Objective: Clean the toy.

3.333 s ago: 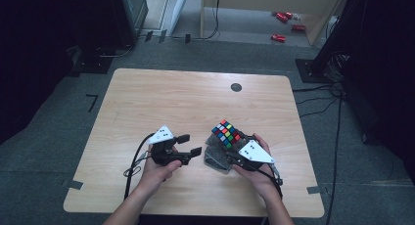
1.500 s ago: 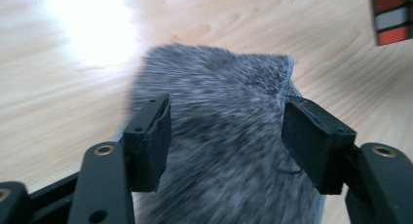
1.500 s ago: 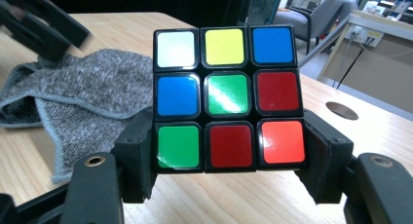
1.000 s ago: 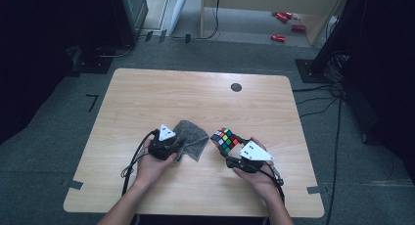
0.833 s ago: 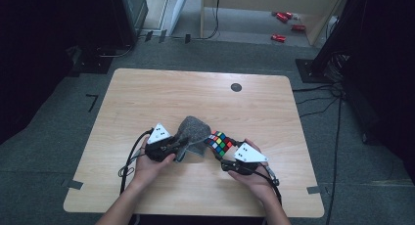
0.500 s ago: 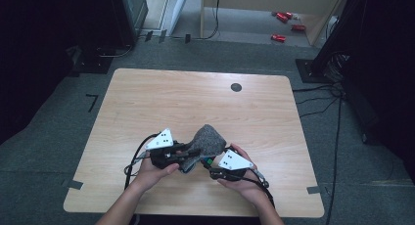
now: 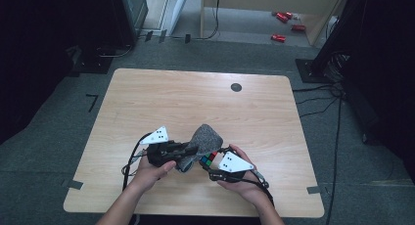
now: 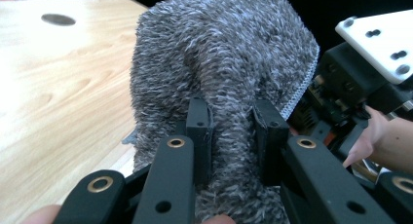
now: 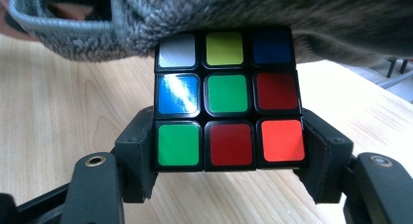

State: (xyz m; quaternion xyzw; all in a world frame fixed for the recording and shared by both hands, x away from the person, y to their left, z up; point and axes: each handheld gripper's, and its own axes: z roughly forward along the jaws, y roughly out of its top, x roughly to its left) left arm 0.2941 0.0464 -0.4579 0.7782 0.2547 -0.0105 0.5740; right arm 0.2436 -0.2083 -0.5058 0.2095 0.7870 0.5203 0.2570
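Two tools: left tool [image 8: 233,136] clamps one grey cloth [image 8: 229,58], right tool [image 9: 229,158] clamps one cube [image 9: 226,97].

There is one desk [image 7: 147,107], with one round dark hole [image 7: 236,87] near its far edge. One grey fuzzy cloth [image 7: 204,137] and one colour-tiled puzzle cube [image 9: 227,97] are in view above it. Two grippers show: the left gripper [image 7: 188,149] and the right gripper [image 7: 211,162], each with two black fingers [image 8: 198,131] and each carrying one pale three-cornered plate [image 7: 156,136]. Two hands hold them, the left hand [image 7: 149,168] and the right hand [image 7: 242,178]. On the floor beyond the desk lie three red objects [image 7: 278,37].
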